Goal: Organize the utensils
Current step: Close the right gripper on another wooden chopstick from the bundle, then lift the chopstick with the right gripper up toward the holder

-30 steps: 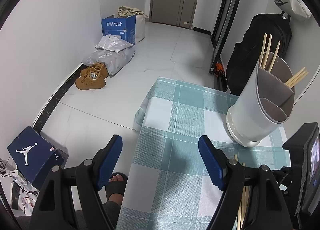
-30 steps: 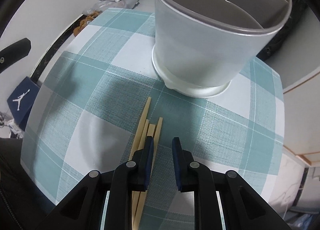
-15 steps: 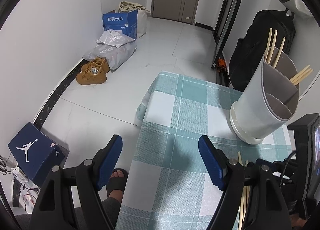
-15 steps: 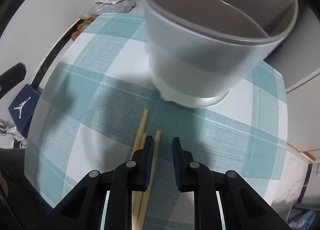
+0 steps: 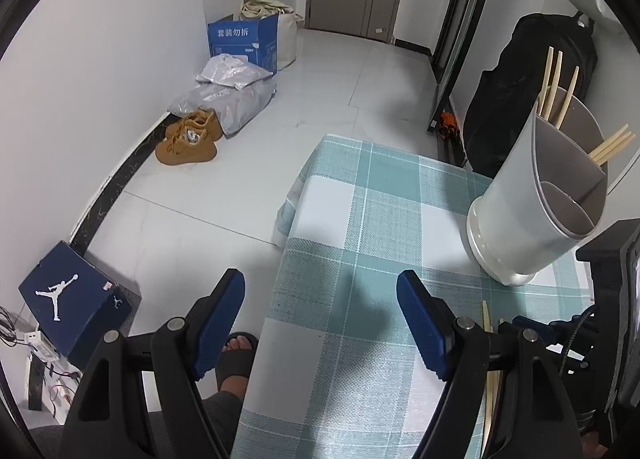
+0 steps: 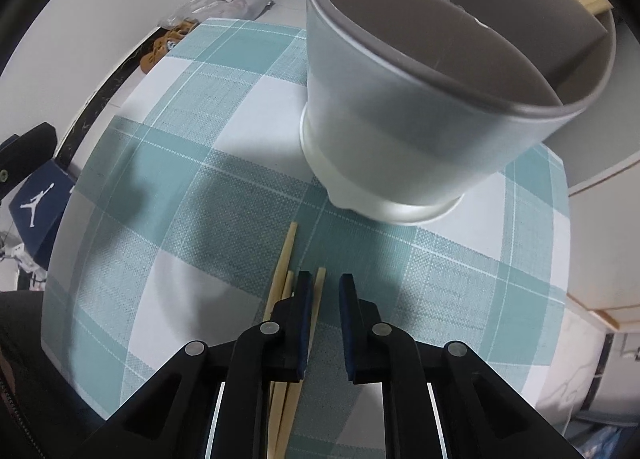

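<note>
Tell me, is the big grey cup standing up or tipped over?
Standing up. The grey utensil holder sits on its white base on the checked tablecloth, opening upward, with chopsticks poking out of the top.

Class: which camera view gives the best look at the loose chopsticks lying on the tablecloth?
The right wrist view: the loose chopsticks lie in plain sight on the checked tablecloth beside the right gripper. The left wrist view shows only slivers behind the left gripper.
</note>
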A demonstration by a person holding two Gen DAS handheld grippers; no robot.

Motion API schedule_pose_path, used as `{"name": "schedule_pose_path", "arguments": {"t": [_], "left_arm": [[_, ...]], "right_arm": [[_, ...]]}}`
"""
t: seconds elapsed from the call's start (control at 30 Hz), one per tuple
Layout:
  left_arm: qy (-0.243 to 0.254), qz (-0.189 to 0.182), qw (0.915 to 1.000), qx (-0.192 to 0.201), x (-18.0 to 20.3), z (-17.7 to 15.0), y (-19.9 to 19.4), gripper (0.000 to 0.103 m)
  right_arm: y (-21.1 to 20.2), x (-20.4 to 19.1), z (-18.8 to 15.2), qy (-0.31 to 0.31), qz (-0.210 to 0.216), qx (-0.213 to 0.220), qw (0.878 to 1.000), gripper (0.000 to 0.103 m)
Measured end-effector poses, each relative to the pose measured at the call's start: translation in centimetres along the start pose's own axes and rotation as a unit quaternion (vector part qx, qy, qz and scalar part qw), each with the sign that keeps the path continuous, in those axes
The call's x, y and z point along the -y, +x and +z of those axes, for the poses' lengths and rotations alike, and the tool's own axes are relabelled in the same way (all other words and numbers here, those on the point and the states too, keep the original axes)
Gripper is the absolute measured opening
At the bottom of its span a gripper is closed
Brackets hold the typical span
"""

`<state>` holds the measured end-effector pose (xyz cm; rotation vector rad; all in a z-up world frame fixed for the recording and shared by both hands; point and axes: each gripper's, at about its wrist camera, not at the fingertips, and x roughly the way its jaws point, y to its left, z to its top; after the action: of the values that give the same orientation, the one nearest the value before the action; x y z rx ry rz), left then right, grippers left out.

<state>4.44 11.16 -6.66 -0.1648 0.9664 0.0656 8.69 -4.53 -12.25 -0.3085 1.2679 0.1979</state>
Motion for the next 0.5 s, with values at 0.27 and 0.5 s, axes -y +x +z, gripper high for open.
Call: {"name": "schedule_pose_path", "arguments": {"t": [0.27, 0.5], "left_arm": [[0.015, 0.007, 0.9999, 0.002, 0.6, -0.3, -0.2, 0.075], [0.016, 0.007, 0.9998, -0.003, 0.9, -0.2, 0.0, 0.075]], "right_arm": [[1.0, 0.0, 1.0, 0.016, 0.011, -0.003, 1.000, 0.012], [0.7, 2.0, -0.2, 0.042, 0.023, 0.015, 0.999, 0.003]]}}
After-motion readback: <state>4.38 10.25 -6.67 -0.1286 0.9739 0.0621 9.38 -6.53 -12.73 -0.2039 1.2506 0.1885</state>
